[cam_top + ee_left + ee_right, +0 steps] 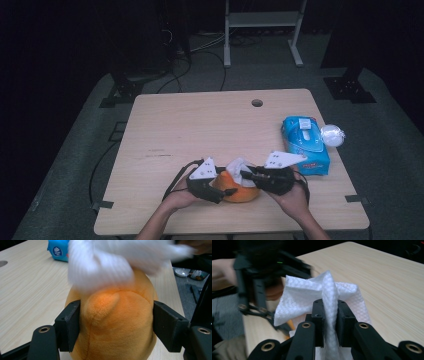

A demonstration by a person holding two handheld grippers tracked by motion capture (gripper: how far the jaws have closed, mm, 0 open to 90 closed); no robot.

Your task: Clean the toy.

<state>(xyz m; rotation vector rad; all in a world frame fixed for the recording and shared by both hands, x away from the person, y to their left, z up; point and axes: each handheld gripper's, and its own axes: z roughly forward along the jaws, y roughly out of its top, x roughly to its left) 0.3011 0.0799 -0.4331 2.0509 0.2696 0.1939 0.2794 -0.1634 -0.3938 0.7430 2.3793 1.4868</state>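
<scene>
At the table's (165,125) near edge, seen from above, both grippers meet over an orange plush toy (239,192). Along the left gripper (116,326), jaws press the plush's sides. Along the right gripper (329,320), jaws pinch a white wipe (322,293) above the plush.

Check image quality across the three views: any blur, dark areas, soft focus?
High view: table evenly lit, surroundings nearly black, overall soft. Left gripper view: white wipe smeared by blur, orange plush toy fairly sharp. Right gripper view: the wipe and the right gripper pinching it are crisp; the left gripper behind is blurred and dark.
</scene>
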